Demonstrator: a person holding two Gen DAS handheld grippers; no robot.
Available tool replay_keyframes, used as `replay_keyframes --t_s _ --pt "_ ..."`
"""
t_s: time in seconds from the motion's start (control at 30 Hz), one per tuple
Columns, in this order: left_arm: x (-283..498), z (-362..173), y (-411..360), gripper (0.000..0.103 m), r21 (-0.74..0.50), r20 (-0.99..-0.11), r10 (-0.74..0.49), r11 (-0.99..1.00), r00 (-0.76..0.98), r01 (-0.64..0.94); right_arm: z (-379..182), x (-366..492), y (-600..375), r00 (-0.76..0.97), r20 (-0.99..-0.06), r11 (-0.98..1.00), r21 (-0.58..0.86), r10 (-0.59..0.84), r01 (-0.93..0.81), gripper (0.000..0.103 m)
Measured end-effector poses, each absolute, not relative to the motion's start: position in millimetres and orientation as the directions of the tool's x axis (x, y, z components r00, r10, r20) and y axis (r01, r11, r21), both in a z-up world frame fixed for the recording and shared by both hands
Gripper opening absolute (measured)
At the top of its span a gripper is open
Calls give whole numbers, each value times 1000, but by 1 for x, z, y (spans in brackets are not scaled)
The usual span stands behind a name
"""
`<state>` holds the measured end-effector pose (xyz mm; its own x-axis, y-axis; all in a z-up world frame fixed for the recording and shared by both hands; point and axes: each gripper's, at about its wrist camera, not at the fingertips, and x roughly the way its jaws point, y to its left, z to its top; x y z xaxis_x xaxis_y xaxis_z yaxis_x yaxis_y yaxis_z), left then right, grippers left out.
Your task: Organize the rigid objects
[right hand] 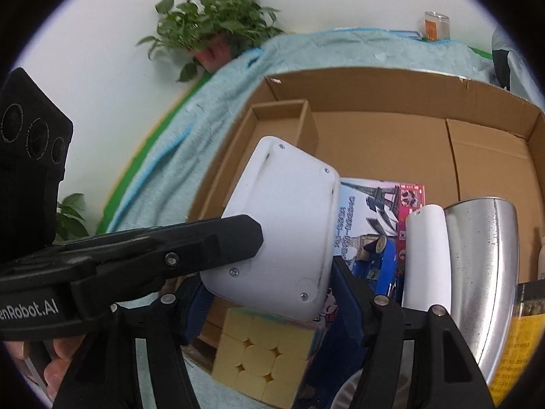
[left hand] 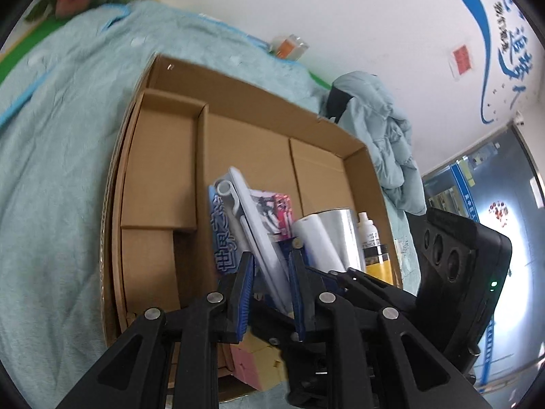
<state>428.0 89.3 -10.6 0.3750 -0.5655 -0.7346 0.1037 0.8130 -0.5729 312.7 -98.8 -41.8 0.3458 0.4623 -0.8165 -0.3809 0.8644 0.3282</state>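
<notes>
The task's thing was a flat white plastic device (right hand: 282,228), a thin rounded-corner slab whose back showed small screws at the corners and a round foot. In the left wrist view it appeared edge-on as a slim pale panel (left hand: 253,221) with a white tube-like hinge at its far end, standing tilted inside the cardboard box (left hand: 160,156).

The left tongs (left hand: 270,293) were spread, their blue-padded fingers (left hand: 246,293) standing either side of the device's near edge; contact could not be made out. In the right wrist view one black finger of the left tongs (right hand: 204,242) lay across the device's left side. The right tongs (right hand: 272,310) sat around the device's near end, but whether they pinched it could not be told, since the device hid the pads.

Just right of the device stood a picture booklet (right hand: 374,211) showing the Eiffel Tower, then a white roll (right hand: 425,255), a silver cylinder (right hand: 483,266) and a small white bottle (left hand: 368,231). A pastel yellow puzzle cube (right hand: 262,358) lay near, below the device. The box rested on a light blue blanket (left hand: 51,170), with a potted plant (right hand: 211,30) far left.
</notes>
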Motion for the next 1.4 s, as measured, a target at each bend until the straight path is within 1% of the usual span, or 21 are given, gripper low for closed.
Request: replay_keyframes --t_s 0.07,0.13,0.17,0.2,0.23,0.27,0.3,0.37,0.43,0.5,0.57,0.63,0.7,0.8,0.87,1.1,1.27,1.4 --pt "425 -10 93 18 -529 -759 -515 845 399 84 -43 313 -105 350 -819 873 332 454 -357 64" --pt "412 3 95 21 -443 -778 -435 891 454 96 -36 307 -118 375 -815 886 331 442 -325 65" --pt "403 12 95 33 -395 -776 -393 913 494 105 -32 302 -123 382 -804 880 342 455 -328 67" --pt "388 25 95 57 -332 -764 -332 938 553 104 -26 295 -130 391 -793 875 351 468 -335 80" --pt "374 34 94 73 -286 -744 -282 954 605 93 -20 287 -137 410 -781 874 352 471 -334 89" --pt "360 42 94 98 -247 -718 -233 966 656 72 -15 275 -145 441 -758 871 355 482 -340 90" --pt "338 53 91 103 -206 -659 -167 978 733 38 -10 260 -154 482 -721 862 349 497 -367 92" --pt "313 61 82 103 -161 -590 -116 987 799 24 -9 234 -166 536 -683 863 322 497 -389 96" --pt "292 58 67 103 -124 -578 -109 991 809 45 -10 203 -182 603 -635 872 289 483 -394 96" --pt "276 49 51 103 -98 -581 -91 994 808 41 -12 180 -197 678 -614 913 219 404 -345 96" --pt "261 34 33 103 -72 -592 -73 997 803 38 -16 163 -211 728 -609 948 163 315 -275 96" --pt "248 23 21 103 -71 -586 -54 997 808 15 -23 155 -223 749 -629 977 92 206 -192 96" --pt "239 13 7 102 -62 -581 -41 998 813 6 -31 149 -230 744 -651 987 51 150 -154 96" --pt "228 4 -19 102 5 -582 -11 1000 813 18 -34 139 -238 733 -661 985 59 161 -163 96" --pt "218 3 -33 102 24 -582 -5 999 813 23 -33 135 -237 741 -652 985 49 157 -166 96" --pt "197 -3 -52 102 -27 -607 -31 999 794 18 -22 119 -244 746 -648 983 22 152 -181 96" --pt "187 3 -52 102 -31 -592 -9 999 806 -11 -17 111 -243 756 -630 978 35 180 -203 96" --pt "189 5 -51 102 -37 -597 -23 999 802 1 -15 107 -237 775 -609 978 3 166 -207 96"
